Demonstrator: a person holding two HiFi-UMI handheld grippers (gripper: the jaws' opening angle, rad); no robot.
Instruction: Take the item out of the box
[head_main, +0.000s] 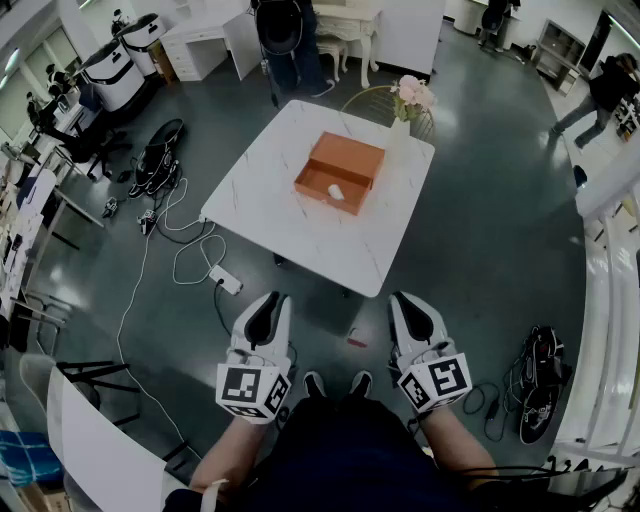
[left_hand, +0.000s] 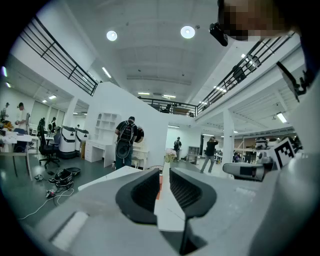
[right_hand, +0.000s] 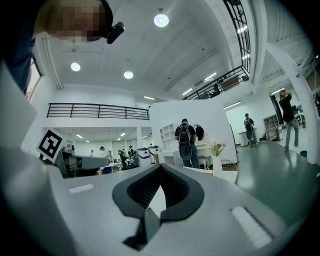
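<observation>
An open orange box (head_main: 345, 150) lies on the white marble-look table (head_main: 270, 215), and a small white item (head_main: 335, 191) rests inside it near the front wall. My left gripper (head_main: 268, 298) and right gripper (head_main: 408, 298) are held low close to my body, well short of the table's near corner, both pointing toward it. Both are shut with nothing held. Through the left gripper (left_hand: 165, 172) a sliver of the orange box (left_hand: 160, 182) shows past the jaws. In the right gripper view the right gripper (right_hand: 160, 167) has its tips touching.
A vase of pink flowers (head_main: 405, 110) stands at the table's far corner, with a chair (head_main: 365, 95) behind it. A power strip and cables (head_main: 225, 283) lie on the floor left of the table. Bags (head_main: 160, 155) (head_main: 540, 380) sit on the floor. A person (head_main: 290, 40) stands beyond.
</observation>
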